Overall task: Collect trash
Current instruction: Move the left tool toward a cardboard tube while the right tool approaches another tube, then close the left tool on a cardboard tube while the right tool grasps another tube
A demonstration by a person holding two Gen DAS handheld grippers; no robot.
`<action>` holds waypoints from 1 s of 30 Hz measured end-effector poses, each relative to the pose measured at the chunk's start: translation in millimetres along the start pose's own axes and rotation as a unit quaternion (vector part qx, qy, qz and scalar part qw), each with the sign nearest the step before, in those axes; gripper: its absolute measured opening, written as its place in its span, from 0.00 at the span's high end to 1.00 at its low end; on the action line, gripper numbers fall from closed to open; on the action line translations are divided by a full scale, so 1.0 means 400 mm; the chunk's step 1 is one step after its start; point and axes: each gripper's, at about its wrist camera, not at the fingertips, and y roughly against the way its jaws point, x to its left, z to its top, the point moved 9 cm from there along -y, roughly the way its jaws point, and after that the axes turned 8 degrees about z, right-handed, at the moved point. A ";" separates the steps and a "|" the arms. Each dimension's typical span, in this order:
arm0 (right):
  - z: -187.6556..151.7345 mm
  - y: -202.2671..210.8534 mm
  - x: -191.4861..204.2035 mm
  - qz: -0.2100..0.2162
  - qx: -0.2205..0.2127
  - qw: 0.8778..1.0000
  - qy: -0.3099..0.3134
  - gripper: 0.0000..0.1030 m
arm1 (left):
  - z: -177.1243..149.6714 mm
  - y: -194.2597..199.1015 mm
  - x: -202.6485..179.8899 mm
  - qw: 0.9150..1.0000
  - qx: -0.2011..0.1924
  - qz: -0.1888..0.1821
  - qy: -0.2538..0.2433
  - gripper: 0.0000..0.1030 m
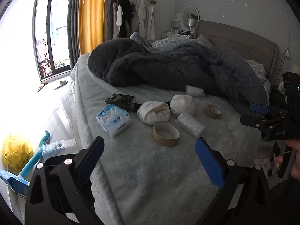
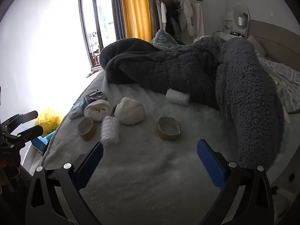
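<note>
cardboard ring (image 2: 168, 128) lies ahead of right gripper (image 2: 150, 159) (jaws apart).

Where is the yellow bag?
The yellow bag sits on the floor beside the bed, at the lower left of the left wrist view, next to a blue tool. The right wrist view shows it too.

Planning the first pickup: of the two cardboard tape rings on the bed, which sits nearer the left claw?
The cardboard ring just ahead of the open left claw, beside the tissue pack. The other ring lies farther back, toward the dark blanket.
</note>
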 end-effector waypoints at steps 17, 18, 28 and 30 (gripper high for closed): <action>-0.001 -0.155 -0.113 0.013 0.044 0.999 -0.006 0.03 | -0.028 -0.183 -0.090 0.997 0.060 -0.041 -0.032 0.18; -0.003 -0.161 -0.117 0.013 0.046 0.999 -0.006 0.03 | -0.028 -0.190 -0.093 0.997 0.062 -0.042 -0.033 0.19; 0.004 -0.205 -0.153 0.013 0.055 0.998 -0.018 0.19 | -0.028 -0.252 -0.107 0.995 0.085 -0.044 -0.027 0.39; 0.005 -0.217 -0.154 0.015 0.061 0.998 -0.017 0.22 | -0.026 -0.261 -0.108 0.995 0.088 -0.041 -0.031 0.47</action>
